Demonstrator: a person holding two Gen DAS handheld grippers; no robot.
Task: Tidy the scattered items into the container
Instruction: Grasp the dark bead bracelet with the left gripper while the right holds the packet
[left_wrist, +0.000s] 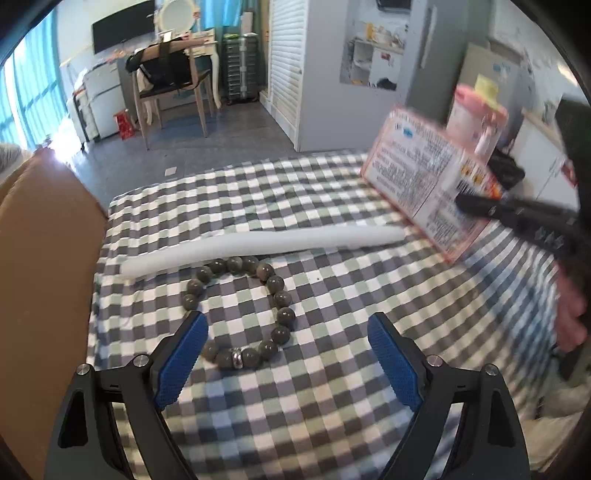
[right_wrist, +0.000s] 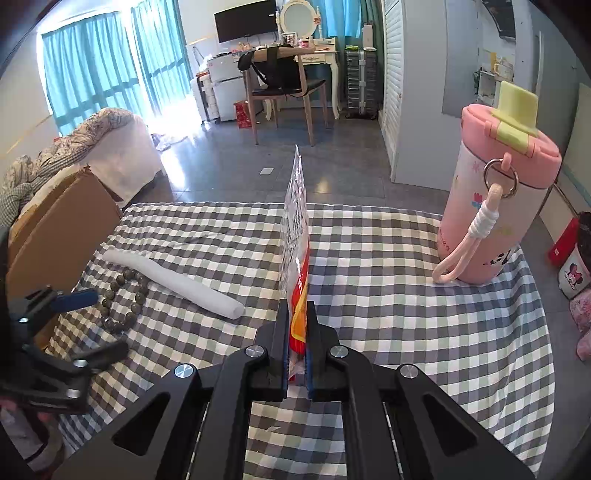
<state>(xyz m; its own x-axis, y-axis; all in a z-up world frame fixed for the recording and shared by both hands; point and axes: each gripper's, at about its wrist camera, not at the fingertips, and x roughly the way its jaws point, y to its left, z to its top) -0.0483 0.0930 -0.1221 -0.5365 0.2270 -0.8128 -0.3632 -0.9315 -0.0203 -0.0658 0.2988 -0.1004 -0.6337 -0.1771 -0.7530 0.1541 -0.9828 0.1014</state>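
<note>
The right gripper (right_wrist: 297, 325) pinches a thin packet (right_wrist: 295, 229) by its edge; it may slip. The left gripper (left_wrist: 286, 354), jaws open, could snag the bead bracelet (left_wrist: 236, 310) at 12 o'clock.

foam tube (left_wrist: 258, 245) behind bead bracelet (left_wrist: 240, 310)

The left gripper (left_wrist: 286, 325) hangs low with its blue-padded fingers (left_wrist: 181, 363) spread wide and nothing between them, while the right gripper (right_wrist: 297, 314) has its jaws pressed nearly together around a flat packet (right_wrist: 295, 236), the person's hand (left_wrist: 570, 314) showing behind it.
</note>
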